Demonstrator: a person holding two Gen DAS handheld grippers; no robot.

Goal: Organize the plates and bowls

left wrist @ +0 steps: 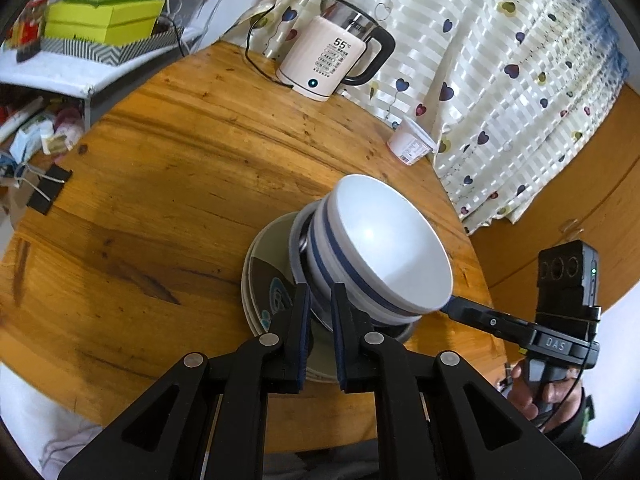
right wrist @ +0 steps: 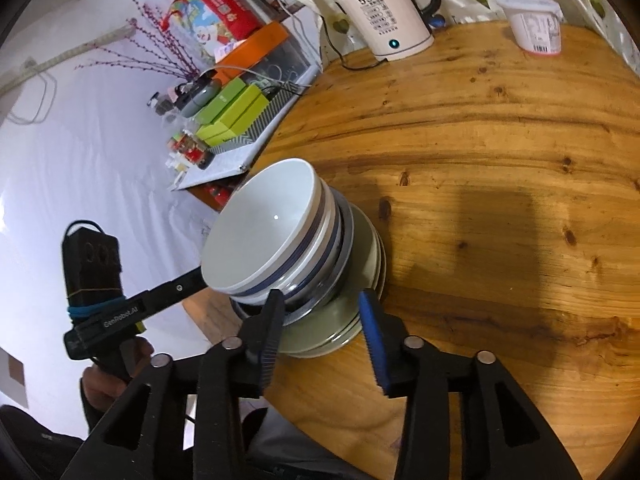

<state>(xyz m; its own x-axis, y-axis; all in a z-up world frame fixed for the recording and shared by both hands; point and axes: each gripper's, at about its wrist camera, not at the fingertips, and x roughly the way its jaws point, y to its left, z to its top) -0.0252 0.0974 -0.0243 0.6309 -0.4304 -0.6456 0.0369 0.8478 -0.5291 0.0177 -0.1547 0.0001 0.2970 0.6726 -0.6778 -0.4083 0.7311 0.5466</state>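
A stack of dishes sits near the front edge of the round wooden tabletop (left wrist: 168,168): a white bowl (left wrist: 388,240) with a blue band is nested on top of other bowls, and these rest on a pile of plates (left wrist: 264,276), the upper one greyish with a blue pattern. The left gripper (left wrist: 320,296) reaches the stack from the near side; its fingers (left wrist: 302,320) stand close together with only a narrow gap, the plate rim showing in that gap, and whether the pads press on it cannot be told. The right gripper (right wrist: 322,306) comes from the other side, its fingers (right wrist: 370,328) apart and straddling the edge of the plates without pinching them. A hand (left wrist: 532,392) grips the right gripper's handle. At the far side of the tabletop stand a white electric kettle (left wrist: 328,56) showing 55 on its display and a small white plastic cup (left wrist: 412,144), both well apart from the stack. A curtain (left wrist: 500,60) with hearts hangs behind them, and green boxes (left wrist: 104,16) lie on a shelf beyond the tabletop.
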